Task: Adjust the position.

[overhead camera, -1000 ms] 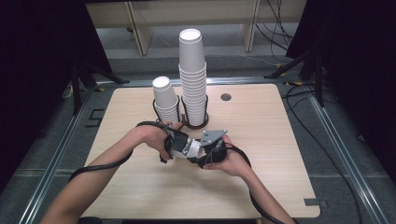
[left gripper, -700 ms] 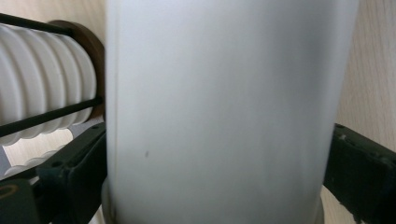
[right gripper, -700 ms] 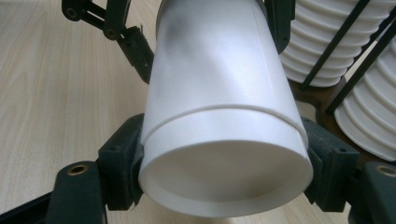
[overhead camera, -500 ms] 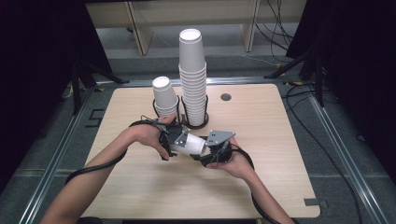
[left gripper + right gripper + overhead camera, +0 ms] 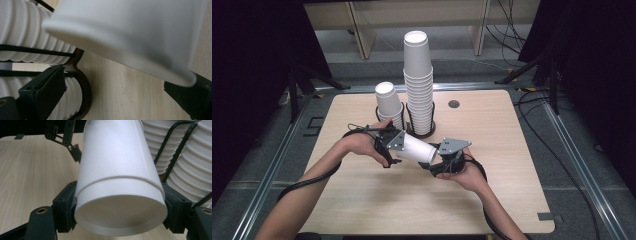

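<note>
A white paper cup [image 5: 414, 148] lies on its side above the table between my two grippers. In the right gripper view my right gripper [image 5: 120, 205] is shut on the cup's [image 5: 117, 170] base end, one black jaw on each side. My left gripper [image 5: 402, 147] is at the cup's mouth end. Its jaws have just been opening. In the left gripper view they stand wide apart [image 5: 117, 95], and the cup's rim [image 5: 130, 32] hangs blurred just ahead of them with no pad pressing on it.
A tall stack of white cups [image 5: 418, 80] stands in a black wire holder [image 5: 421, 131] just behind the grippers. A short stack [image 5: 388, 102] stands to its left. A small dark hole [image 5: 454, 104] marks the table's far side. Cables trail from both hands.
The two grippers have drawn apart, the left one moving left. The cup, hidden between them before, now lies exposed. The left jaws have opened off it.
</note>
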